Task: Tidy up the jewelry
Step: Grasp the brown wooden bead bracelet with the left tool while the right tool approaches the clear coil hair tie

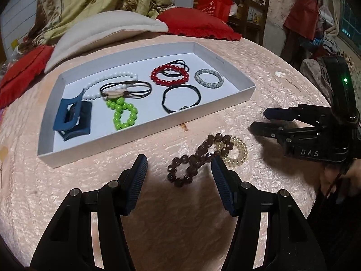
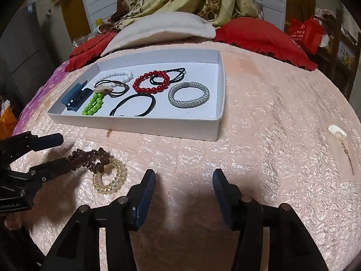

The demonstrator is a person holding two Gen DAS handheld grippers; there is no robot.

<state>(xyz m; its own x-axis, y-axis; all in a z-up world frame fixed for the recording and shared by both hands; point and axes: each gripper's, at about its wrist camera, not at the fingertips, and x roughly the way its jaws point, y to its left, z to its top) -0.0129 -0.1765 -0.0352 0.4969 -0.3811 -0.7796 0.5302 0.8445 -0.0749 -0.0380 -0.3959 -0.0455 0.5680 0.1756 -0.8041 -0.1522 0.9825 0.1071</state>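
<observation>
A white tray (image 1: 234, 100) on the pink cover holds a blue claw clip (image 1: 72, 118), green (image 1: 123, 114), white (image 1: 108, 80) and red (image 1: 169, 73) bead bracelets, a silver bracelet (image 1: 208, 79) and black hair ties (image 1: 181, 99). A dark brown bead bracelet (image 1: 196, 158) and a clear yellowish coil tie (image 1: 235, 152) lie together in front of the tray. My left gripper (image 1: 178, 169) is open just above the brown bracelet. My right gripper (image 2: 183, 180) is open and empty over bare cover; it shows at right in the left wrist view (image 1: 259, 119).
Red cushions (image 1: 198, 24) and a beige pillow (image 1: 108, 31) lie behind the tray. A small white shell-like piece with a thin pin (image 2: 337, 132) rests on the cover to the right. The tray also shows in the right wrist view (image 2: 216, 124).
</observation>
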